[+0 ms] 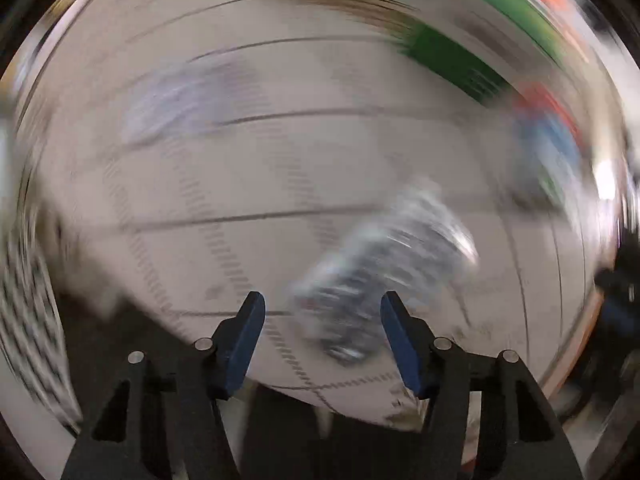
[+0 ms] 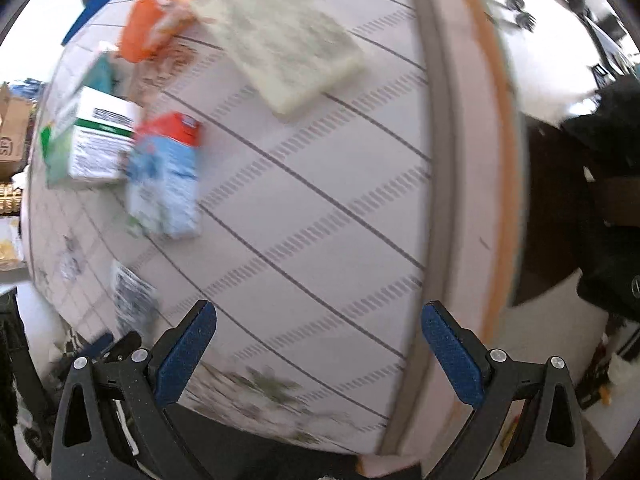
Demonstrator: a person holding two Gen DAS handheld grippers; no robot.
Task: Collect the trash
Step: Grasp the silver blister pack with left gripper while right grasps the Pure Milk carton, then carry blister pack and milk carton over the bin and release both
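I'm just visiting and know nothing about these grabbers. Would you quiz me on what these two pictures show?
1. True or false: the left gripper is clamped shut on something.
2. Which item lies nearest ahead of the left gripper: A) crumpled clear plastic bottle, B) green box, C) blue-and-red carton?
3. Fill in: in the right wrist view, the right gripper is ____, with only striped tablecloth between its fingers.

Key: 1 false; 2 A; 3 open.
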